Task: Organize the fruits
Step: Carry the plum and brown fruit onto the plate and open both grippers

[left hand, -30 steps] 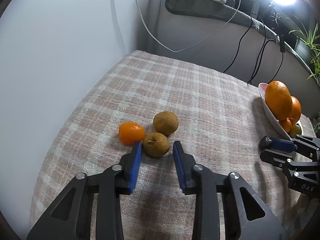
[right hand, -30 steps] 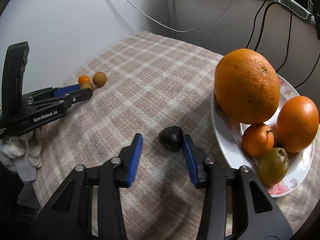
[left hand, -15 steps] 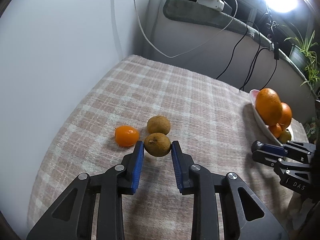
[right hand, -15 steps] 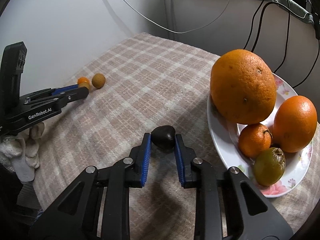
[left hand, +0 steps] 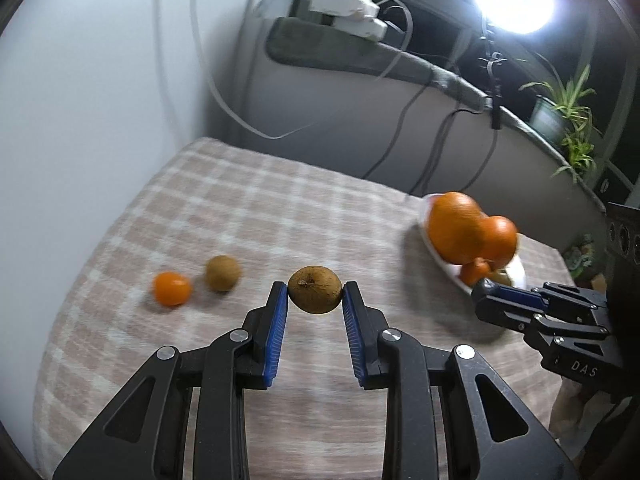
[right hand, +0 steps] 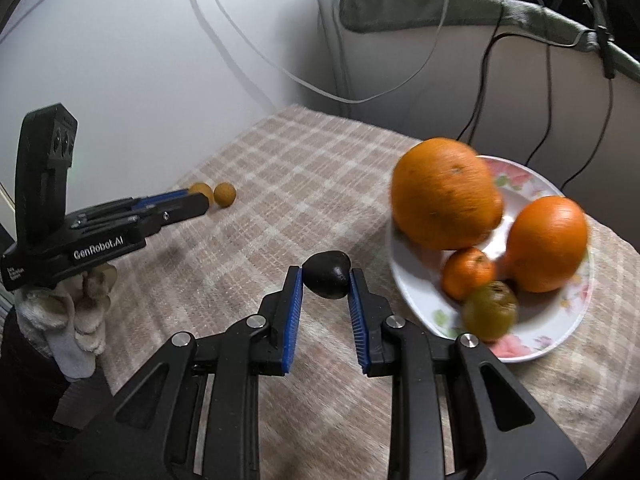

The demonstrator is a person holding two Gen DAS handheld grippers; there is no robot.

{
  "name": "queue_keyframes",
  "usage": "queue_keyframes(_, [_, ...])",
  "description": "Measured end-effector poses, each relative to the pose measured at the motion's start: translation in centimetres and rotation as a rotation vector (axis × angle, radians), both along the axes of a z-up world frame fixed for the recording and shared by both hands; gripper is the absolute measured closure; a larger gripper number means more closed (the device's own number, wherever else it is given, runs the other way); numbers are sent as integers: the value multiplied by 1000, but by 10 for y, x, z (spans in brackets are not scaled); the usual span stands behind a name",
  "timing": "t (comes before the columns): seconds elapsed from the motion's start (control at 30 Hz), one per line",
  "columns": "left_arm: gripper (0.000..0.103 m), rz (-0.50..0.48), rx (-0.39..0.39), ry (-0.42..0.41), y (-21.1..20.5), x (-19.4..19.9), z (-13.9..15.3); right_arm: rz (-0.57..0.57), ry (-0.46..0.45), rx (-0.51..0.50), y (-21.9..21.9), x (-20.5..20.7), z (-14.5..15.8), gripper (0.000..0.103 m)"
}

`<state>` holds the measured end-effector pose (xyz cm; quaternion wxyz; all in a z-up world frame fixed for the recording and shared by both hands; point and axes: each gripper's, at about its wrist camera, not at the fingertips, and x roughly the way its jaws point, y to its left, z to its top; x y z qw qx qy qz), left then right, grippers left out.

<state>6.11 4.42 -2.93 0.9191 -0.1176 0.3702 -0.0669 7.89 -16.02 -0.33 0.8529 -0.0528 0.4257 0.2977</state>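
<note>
Fruits are split: most sit on the plate (left hand: 516, 276), two strays lie on the surface away from it, two are in the tools.

Left wrist view: left tool (left hand: 315, 298) is clamped on a brown round fruit (left hand: 315, 289), pads pressing both sides, fruit clear of the checked cloth (left hand: 280, 208). Plate lies right of it and somewhat farther off, so the carry looks like a rightward sweep. A second brown fruit (left hand: 223, 278) and a small orange one (left hand: 172, 288) lie on the surface, on the far side of the held fruit from the plate, just beside each other. Right tool (left hand: 486, 294) shows at the plate's near edge. Plate rim is mostly hidden by oranges and blurred.

Right wrist view: right tool (right hand: 325, 280) is closed on a dark fruit (right hand: 328, 274), pinched across its width, long axis roughly side to side. Plate (right hand: 560, 328) is just to its right, so this hand is much the nearer. Free room on the plate looks to be its near rim, in front of the greenish fruit (right hand: 491, 310). Big orange (right hand: 444, 196) is smeared by motion. Whether the dark fruit is clear of the cloth is hard to tell. Left tool (right hand: 200, 200) hides part of the strays.
</note>
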Motion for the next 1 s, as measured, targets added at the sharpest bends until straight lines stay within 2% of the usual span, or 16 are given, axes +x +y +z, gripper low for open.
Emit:
queue_keyframes(0.43, [76, -139, -39, -24, -68, 12, 13, -95, -64, 34, -61, 13, 29, 79])
queue_keyframes(1.0, [76, -258, -55, -30, -132, 31, 20, -132, -82, 76, -93, 51, 32, 79])
